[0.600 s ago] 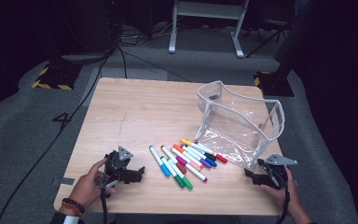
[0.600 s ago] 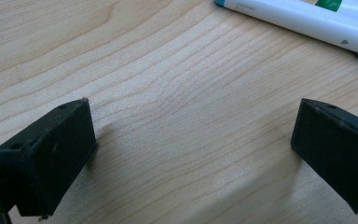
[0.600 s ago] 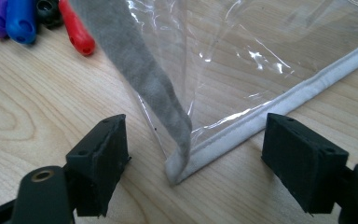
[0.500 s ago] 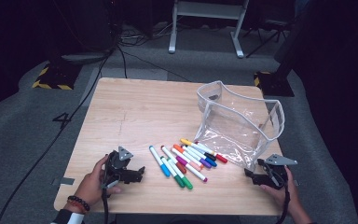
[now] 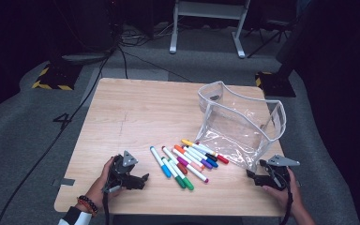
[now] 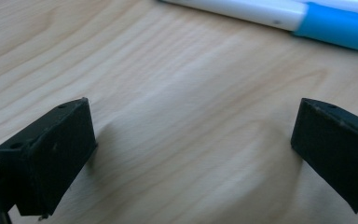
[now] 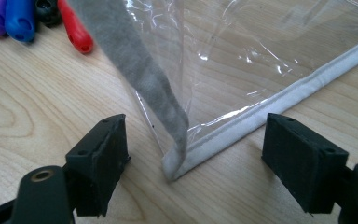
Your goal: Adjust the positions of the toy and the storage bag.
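On the pale wooden worktop [image 5: 136, 112], a row of white-barrelled markers with coloured caps [image 5: 187, 161] lies beside the clear plastic pouch with grey piping [image 5: 241, 124]. The left claw [image 5: 138, 180] rests spread and empty near the blue-capped marker [image 6: 335, 28]. The right claw [image 7: 193, 168] stands spread around the pouch's bottom corner, not pinching it.
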A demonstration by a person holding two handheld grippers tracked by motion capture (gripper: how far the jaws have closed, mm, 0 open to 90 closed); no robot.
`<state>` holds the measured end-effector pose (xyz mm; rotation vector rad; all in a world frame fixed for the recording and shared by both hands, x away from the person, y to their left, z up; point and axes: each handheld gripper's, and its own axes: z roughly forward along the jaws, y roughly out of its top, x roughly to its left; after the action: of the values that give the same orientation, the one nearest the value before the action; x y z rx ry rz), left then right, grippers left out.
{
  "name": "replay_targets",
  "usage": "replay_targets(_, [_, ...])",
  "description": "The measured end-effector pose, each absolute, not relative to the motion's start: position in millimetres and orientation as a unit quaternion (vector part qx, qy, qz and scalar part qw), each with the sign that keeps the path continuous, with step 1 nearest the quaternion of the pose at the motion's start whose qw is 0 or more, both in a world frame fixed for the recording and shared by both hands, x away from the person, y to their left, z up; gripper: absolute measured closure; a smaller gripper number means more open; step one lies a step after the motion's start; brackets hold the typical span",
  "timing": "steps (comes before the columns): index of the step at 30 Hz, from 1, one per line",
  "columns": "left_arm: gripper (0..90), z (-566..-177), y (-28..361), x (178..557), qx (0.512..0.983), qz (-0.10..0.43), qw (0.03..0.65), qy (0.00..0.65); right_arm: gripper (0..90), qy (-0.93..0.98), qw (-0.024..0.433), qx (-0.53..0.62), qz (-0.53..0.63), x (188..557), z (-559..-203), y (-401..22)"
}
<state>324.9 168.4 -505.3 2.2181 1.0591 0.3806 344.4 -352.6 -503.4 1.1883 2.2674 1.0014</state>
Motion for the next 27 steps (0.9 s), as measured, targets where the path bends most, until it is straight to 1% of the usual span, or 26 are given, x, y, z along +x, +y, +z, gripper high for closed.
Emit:
replay_targets(3, [0.2,-505,160,324,0.849,0.142,0.324,0.392,22.7,0.81,0.194,0.424,0.356,346,-503,-353])
replay_targets(6, [0.2,-505,153,326,0.853,0.136,0.326,0.383,30.2,0.815,0.193,0.413,0.358,347,-501,-349])
replay_targets(8, [0.3,-505,150,326,0.858,0.134,0.328,0.371,30.7,0.817,0.198,0.409,0.355,348,-501,-347])
replay_targets(10, [0.3,-505,149,327,0.863,0.13,0.327,0.363,37.5,0.816,0.209,0.392,0.37,349,-499,-344])
replay_targets(14, [0.0,-505,147,329,0.864,0.127,0.33,0.358,40.5,0.805,0.214,0.398,0.385,352,-495,-346])
replay_targets(17, [0.0,-505,146,331,0.867,0.125,0.33,0.352,50.1,0.796,0.217,0.393,0.406,355,-491,-349])
replay_targets(18, [0.0,-505,146,331,0.867,0.125,0.33,0.351,55.1,0.804,0.211,0.379,0.406,356,-490,-347])
replay_targets(20, [0.0,-505,146,332,0.868,0.125,0.33,0.351,56.6,0.808,0.216,0.376,0.4,357,-489,-345])
replay_targets(21, [0.0,-505,146,332,0.868,0.124,0.33,0.351,58.5,0.814,0.225,0.367,0.389,358,-488,-343])
replay_targets(22, [0.0,-505,146,332,0.868,0.124,0.33,0.35,62.7,0.814,0.228,0.363,0.392,359,-487,-343])
replay_targets(24, [0.0,-505,146,332,0.868,0.124,0.33,0.349,67.1,0.814,0.224,0.361,0.396,363,-487,-342])
replay_targets(27, [0.0,-505,146,332,0.869,0.123,0.33,0.348,68.4,0.817,0.223,0.358,0.394,367,-487,-339])
